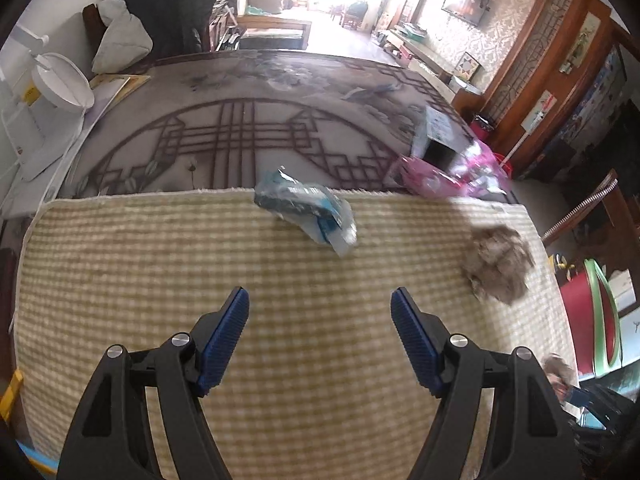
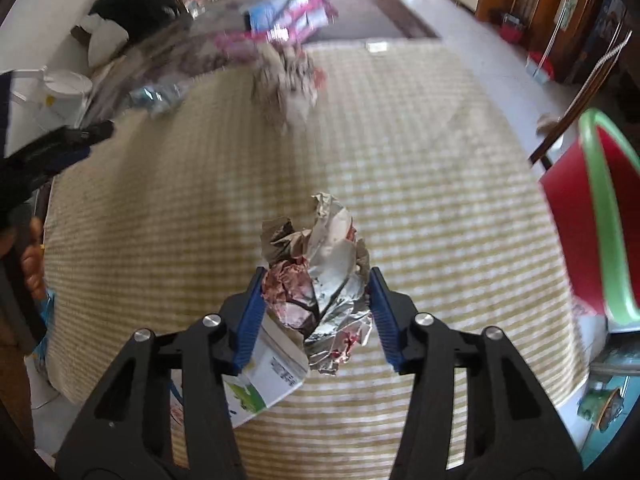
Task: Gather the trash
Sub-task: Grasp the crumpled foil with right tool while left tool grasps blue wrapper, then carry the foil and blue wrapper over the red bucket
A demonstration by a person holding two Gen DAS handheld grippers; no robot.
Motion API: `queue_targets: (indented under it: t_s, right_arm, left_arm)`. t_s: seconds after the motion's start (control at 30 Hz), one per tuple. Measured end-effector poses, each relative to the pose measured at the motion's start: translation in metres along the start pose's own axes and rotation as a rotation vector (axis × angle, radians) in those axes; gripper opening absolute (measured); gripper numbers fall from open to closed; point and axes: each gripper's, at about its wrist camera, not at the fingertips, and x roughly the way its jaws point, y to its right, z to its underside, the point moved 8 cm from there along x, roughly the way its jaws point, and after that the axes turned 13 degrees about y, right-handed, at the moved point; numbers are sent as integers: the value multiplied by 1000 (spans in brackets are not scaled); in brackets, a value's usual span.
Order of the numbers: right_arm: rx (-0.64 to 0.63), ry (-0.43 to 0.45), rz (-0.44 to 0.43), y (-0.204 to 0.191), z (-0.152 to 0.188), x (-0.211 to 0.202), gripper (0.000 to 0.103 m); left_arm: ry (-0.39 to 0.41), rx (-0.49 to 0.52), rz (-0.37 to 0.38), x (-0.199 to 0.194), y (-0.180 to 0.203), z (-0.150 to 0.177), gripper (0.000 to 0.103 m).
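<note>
My right gripper [image 2: 316, 304] points down at the checked yellow mat [image 2: 420, 200], shut on a crumpled wad of silver and reddish paper [image 2: 324, 280]; both blue pads touch its sides. A white and green carton [image 2: 264, 376] lies under its left finger. Farther off lie a second crumpled wad [image 2: 286, 84] and a clear blue plastic wrapper [image 2: 160, 96]. My left gripper [image 1: 320, 320] hangs open over the mat [image 1: 160, 280] with nothing between its fingers. The blue wrapper [image 1: 306, 210] lies just ahead of it at the mat's far edge, and a brownish crumpled wad [image 1: 498, 266] sits to its right.
A pink plastic bag with a dark box [image 1: 448, 168] lies on the patterned rug [image 1: 248, 120] beyond the mat. A red container with a green rim [image 2: 600, 216] stands at the mat's right side. White items [image 1: 60, 84] and a pile of clothes line the left wall.
</note>
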Motion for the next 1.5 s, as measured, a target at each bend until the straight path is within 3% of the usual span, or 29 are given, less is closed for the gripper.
queue_targets:
  t_s: [0.3,0.53,0.73,1.17,1.5]
  right_arm:
    - [-5,26,8,-4,-20,-3,50]
    - [-5,23,13,-4,-27,3,51]
    - [-20,21,-2,-10,-31,8,51]
    - [-22,101,-73,-20,-50,-4,51]
    - [-61,123,-142,-26,-54,-13,51]
  left_arm:
    - [-66,-200,-47,72,-25,-28,70]
    - [-45,-149,-92,94,-21,-35,68]
    - [-63,-169,-20,94,-11,-34,32]
    - [11,-164,3,8,-1,-16,29]
    - [68,-100,1,-45,33,1,29]
